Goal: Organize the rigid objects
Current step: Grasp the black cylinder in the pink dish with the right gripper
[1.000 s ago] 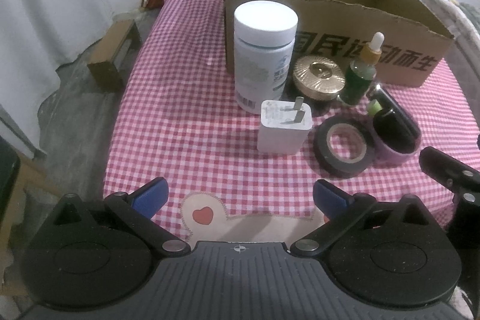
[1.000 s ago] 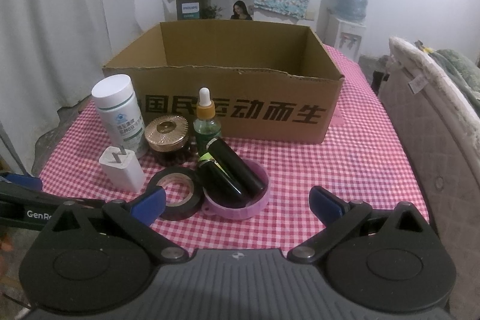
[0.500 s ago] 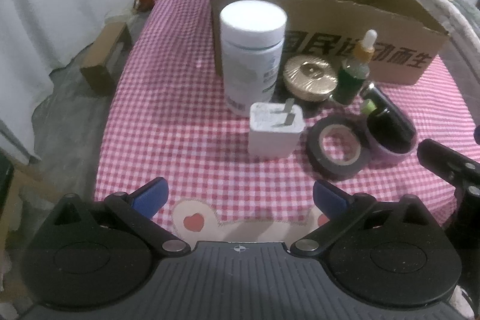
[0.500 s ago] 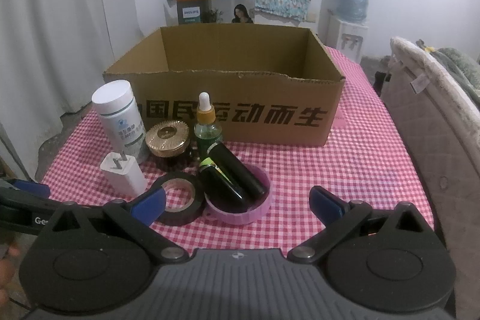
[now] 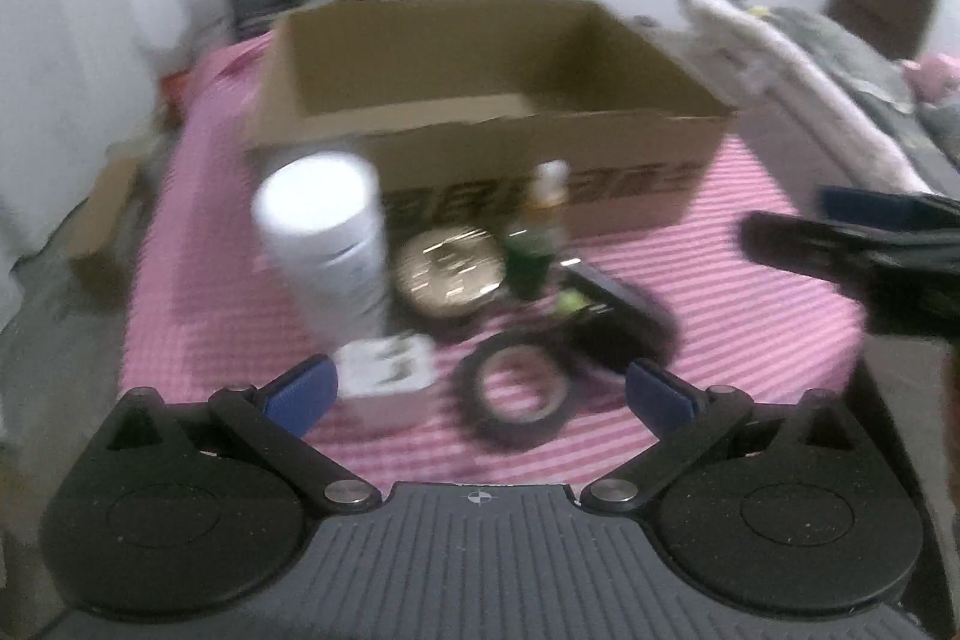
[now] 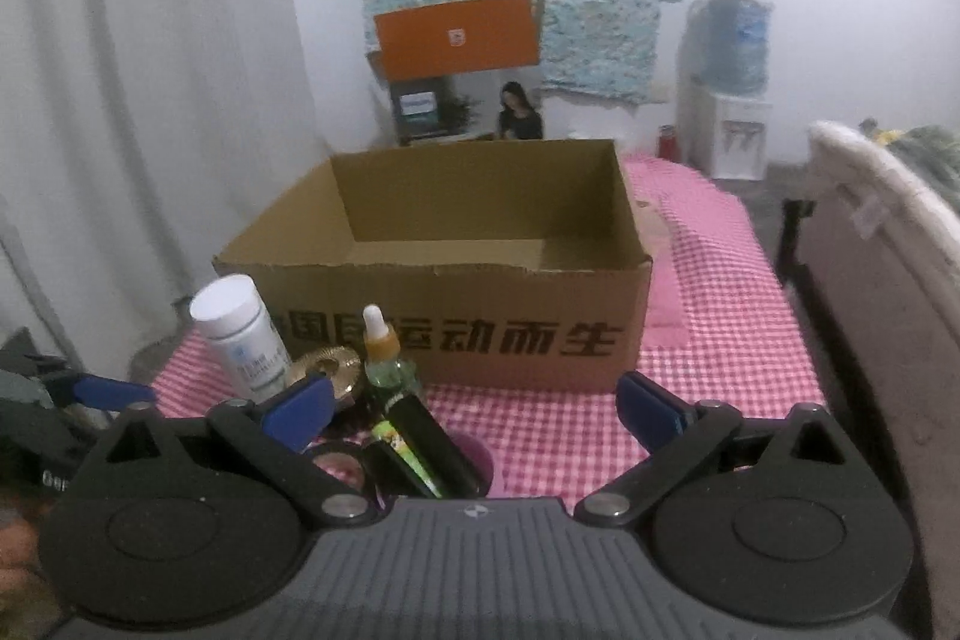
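An open cardboard box [image 5: 480,112] [image 6: 480,250] stands on the pink checked table [image 5: 750,280]. In front of it stand a white pill bottle [image 5: 327,250] [image 6: 240,334], a gold-lidded jar [image 5: 450,271] [image 6: 327,367], a green dropper bottle [image 5: 534,244] [image 6: 384,358], a white charger plug [image 5: 387,370], a black tape roll [image 5: 519,391] and a purple cup of dark tubes [image 5: 618,322] [image 6: 426,448]. My left gripper [image 5: 480,391] is open and empty, just short of the plug and tape. My right gripper [image 6: 474,409] is open and empty over the purple cup.
The left wrist view is blurred by motion. A padded chair [image 6: 888,280] stands right of the table. A white curtain [image 6: 150,100] hangs on the left. A water dispenser [image 6: 735,88] and an orange box [image 6: 456,40] are behind the table.
My left gripper has swung right and tilted up, coming closer to the plug and tape. My right gripper has risen and moved forward over the purple cup. Both stay open.
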`<state>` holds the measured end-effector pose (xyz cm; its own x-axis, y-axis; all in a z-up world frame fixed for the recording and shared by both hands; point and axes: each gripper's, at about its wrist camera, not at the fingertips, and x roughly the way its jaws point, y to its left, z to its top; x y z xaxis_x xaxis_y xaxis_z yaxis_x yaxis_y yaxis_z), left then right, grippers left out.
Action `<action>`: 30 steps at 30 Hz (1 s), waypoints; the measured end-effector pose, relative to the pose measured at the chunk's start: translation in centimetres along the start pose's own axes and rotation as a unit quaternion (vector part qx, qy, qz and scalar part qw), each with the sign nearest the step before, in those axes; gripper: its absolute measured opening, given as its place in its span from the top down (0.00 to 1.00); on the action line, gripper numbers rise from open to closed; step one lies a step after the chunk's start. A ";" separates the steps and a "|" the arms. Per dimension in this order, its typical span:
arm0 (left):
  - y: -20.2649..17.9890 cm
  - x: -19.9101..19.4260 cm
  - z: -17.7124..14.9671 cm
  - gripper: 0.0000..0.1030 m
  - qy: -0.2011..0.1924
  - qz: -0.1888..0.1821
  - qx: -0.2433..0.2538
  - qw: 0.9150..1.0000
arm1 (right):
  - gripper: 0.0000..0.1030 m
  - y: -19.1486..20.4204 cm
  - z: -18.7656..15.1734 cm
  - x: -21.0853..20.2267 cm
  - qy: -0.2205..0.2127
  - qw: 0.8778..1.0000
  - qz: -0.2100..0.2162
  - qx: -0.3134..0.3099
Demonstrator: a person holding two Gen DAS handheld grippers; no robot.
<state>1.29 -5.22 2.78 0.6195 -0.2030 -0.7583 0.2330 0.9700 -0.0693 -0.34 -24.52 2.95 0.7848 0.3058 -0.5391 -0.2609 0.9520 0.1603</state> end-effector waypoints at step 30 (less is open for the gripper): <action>-6.5 7.0 1.6 0.53 0.058 -0.065 0.100 0.991 | 0.89 -5.5 -2.0 9.6 0.178 0.979 0.060 0.083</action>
<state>5.36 -13.13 -1.03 0.4873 -0.2972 -0.8211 0.4558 0.8886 -0.0511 7.44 -26.89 -4.78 0.5004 0.4188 -0.7578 -0.2199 0.9080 0.3566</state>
